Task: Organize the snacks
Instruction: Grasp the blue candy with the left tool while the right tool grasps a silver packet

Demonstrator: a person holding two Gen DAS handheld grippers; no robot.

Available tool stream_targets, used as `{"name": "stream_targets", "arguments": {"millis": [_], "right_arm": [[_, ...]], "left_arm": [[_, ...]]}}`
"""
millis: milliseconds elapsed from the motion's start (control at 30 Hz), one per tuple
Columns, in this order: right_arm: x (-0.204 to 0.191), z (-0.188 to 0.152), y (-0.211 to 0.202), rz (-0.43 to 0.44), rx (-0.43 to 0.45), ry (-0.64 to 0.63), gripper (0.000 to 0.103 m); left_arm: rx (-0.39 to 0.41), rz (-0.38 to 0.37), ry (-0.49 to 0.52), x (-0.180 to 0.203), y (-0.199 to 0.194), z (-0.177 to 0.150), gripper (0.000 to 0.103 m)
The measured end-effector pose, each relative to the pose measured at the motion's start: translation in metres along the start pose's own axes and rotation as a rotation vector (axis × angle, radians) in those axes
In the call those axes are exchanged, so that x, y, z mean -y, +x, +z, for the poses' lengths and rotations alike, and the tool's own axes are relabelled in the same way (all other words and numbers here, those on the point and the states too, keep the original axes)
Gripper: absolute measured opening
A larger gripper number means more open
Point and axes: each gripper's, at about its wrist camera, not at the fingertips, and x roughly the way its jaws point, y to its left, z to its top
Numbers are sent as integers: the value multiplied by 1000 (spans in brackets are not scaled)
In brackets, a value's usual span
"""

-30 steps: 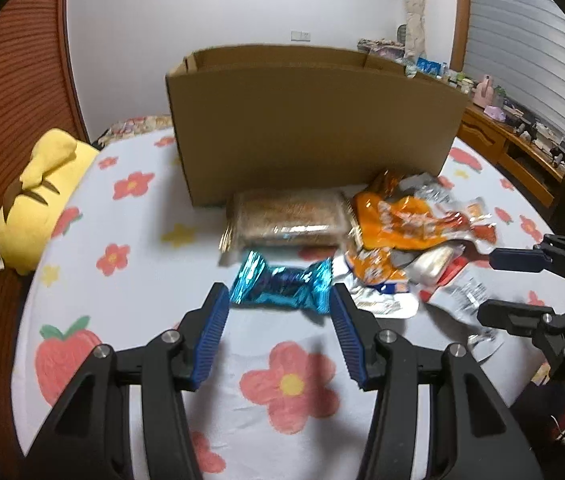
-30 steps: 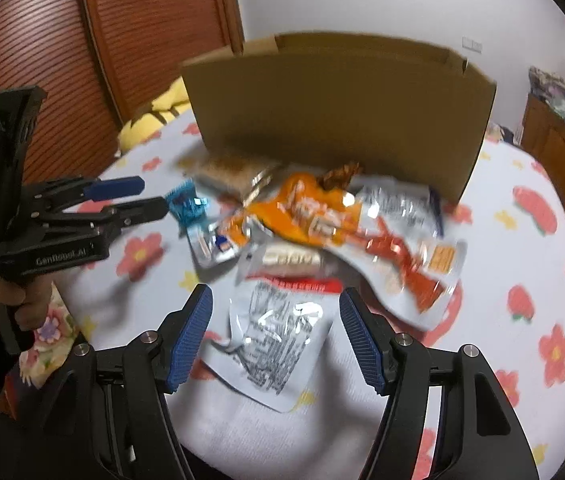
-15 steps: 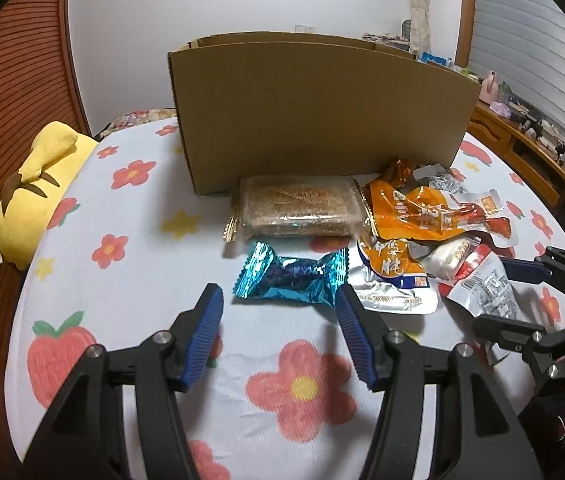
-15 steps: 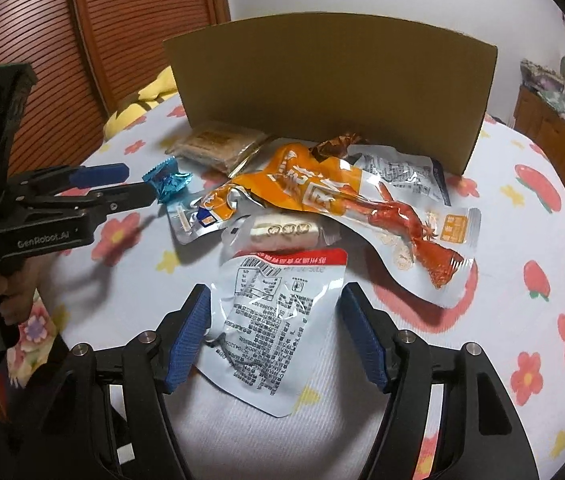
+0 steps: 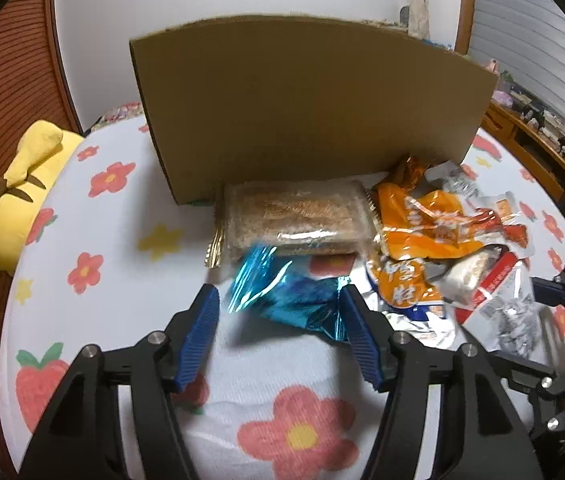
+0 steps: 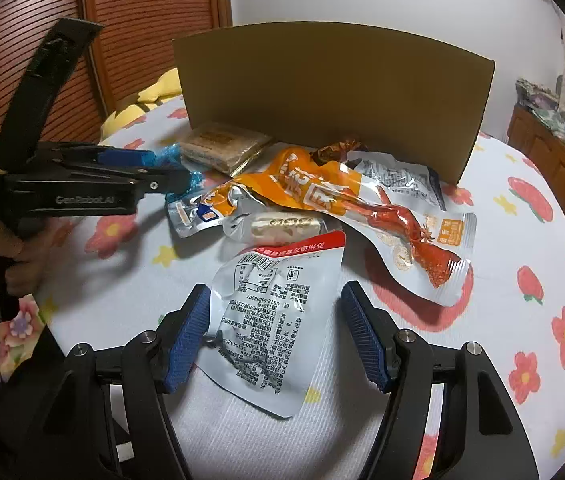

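Blue candy (image 5: pixel 290 300) is framed by opening left gripper (image 5: pixel 278 320), unclamped; closing is needed. Right gripper (image 6: pixel 274 336) is held apart around pouch (image 6: pixel 266 320).

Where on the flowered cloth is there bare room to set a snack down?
Free: the cloth left of the cardboard box, toward the yellow plush, and the cloth's right side in the right wrist view. Crowded: the snack pile before the box.

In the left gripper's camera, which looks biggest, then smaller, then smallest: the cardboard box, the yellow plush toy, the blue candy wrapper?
1. Cardboard box, clearly the biggest.
2 and 3. Yellow plush toy and blue candy wrapper look about alike. The toy is cut off at the edge and the wrapper is nearer the camera, so I won't rank them.
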Motion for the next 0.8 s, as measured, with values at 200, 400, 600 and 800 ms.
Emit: {"name": "stream_targets", "arguments": {"millis": [200,400,600,800], "right_arm": [[-1,-2,-2,-7,7,-5,69],[-2,-2,-1,-6,10,-1,69],[-1,-2,-1,-3,19,7,69],[-1,-4,-2,-6,24,7,69]], "left_arm": [[8,-1,-2,0,2,0,61],[31,-6,8,0,-1,-2,29],[67,-8,-4,-1,-13,-9,21],[110,-8,-26,-2,-33,-16,21]]}}
